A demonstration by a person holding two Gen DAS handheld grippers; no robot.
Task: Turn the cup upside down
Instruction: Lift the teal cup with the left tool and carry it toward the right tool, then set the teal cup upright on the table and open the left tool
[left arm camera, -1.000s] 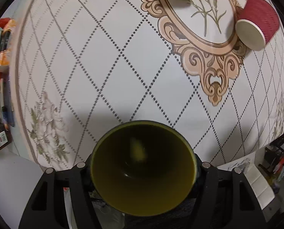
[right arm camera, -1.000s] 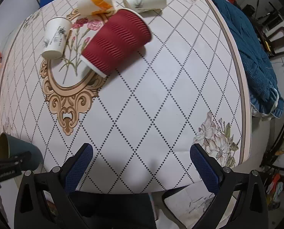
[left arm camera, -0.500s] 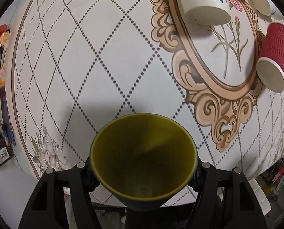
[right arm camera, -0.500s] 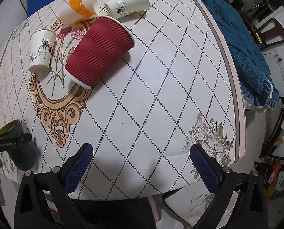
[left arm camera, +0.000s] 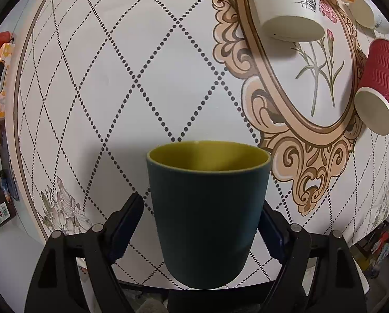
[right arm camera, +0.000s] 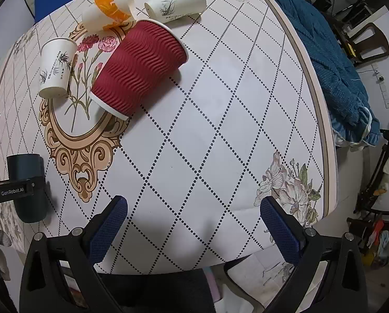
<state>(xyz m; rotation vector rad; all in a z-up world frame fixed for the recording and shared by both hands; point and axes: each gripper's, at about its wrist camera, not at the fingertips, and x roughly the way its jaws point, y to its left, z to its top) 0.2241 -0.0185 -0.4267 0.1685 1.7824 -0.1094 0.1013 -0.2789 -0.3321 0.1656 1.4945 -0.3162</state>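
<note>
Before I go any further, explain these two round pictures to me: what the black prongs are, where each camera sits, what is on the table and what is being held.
There is no robot here. A person holds a hand-operated claw in each hand, and a wide-angle camera on each one looks forward along its two prongs, hence the round, bent pictures.

The left wrist view shows the left claw closed on a dark teal cup with a yellow inside, mouth up, just above the patterned table.

The right wrist view shows the right claw open and holding nothing.

On the table lie a ribbed red paper cup on its side, a white paper cup with a plant print, another white cup farther back, and an orange-and-white cup.
</note>
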